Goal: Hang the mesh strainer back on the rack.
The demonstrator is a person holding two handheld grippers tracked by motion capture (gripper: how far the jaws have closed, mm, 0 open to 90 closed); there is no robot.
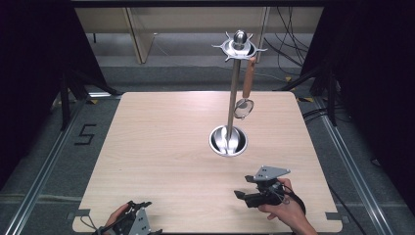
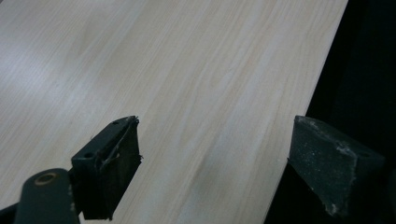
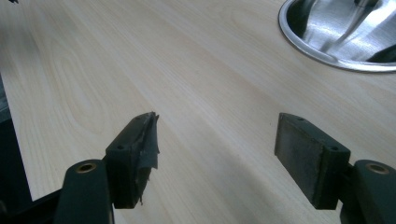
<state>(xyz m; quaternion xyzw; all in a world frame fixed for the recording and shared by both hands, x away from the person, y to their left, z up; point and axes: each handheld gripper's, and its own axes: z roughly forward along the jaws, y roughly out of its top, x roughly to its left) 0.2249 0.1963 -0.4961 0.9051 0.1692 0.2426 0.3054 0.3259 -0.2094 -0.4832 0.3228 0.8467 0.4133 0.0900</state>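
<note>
Light wood table point(image 1: 161, 147), both grippers low at the near edge. Left gripper point(image 1: 139, 205) sits at the near-left corner, partly cut off by the bottom of the high view; hand point(image 1: 117, 215) behind it is only half visible. In its own view point(image 2: 212, 158) the jaws stand wide apart with nothing between them, one over the wood, the other hanging past the table edge against dark floor. Pad on the left jaw looks frayed.

Right gripper point(image 1: 244, 188) is near the front right, held by the right hand point(image 1: 286, 208), grey plate on top, pointing left across the table. Own view point(image 3: 215, 149): jaws spread apart, bare wood in the gap.

Steel utensil stand point(image 1: 234, 93) is upright at centre-right, its round base dish point(image 1: 228, 140) just beyond the right gripper; the dish is cut off at the top right of the right gripper view point(image 3: 336, 32). One wood-handled strainer point(image 1: 246, 90) hangs from the top ring; its mesh is hard to make out.
</note>
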